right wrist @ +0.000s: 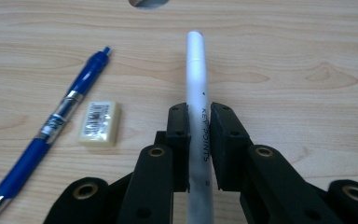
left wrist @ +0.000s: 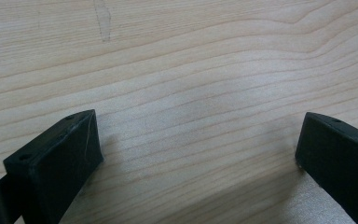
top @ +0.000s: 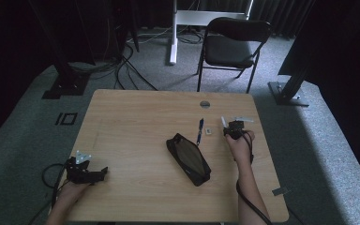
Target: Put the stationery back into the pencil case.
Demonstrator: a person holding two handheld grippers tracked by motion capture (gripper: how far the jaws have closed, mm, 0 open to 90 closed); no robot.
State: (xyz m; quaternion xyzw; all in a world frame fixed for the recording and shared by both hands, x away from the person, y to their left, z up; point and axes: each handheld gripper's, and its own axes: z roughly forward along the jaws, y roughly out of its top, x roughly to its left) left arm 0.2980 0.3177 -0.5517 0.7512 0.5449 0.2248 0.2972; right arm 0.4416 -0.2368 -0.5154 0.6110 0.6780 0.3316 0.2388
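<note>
My right gripper [right wrist: 199, 116] is shut on a white pen [right wrist: 196, 70] that runs lengthwise between its pads, tip pointing away. In the high view the right gripper [top: 229, 127] is at the table's right side, with the white pen [top: 223, 121] sticking out beyond it. A blue pen [right wrist: 56, 121] and a small cream eraser [right wrist: 99, 123] lie on the wood just to its left. A black pencil case [top: 188, 158] lies slantwise at the table's middle. My left gripper [top: 101, 172] rests near the front left edge; its jaws [left wrist: 198, 140] stand wide apart over bare wood.
A wooden table [top: 136, 117] with a round cable hole [top: 205, 104] at its far side. A black folding chair [top: 232, 44] stands behind it on grey carpet. Cables and black stand feet lie on the floor at back left. A small grey tag [top: 279, 191] sits at the right front edge.
</note>
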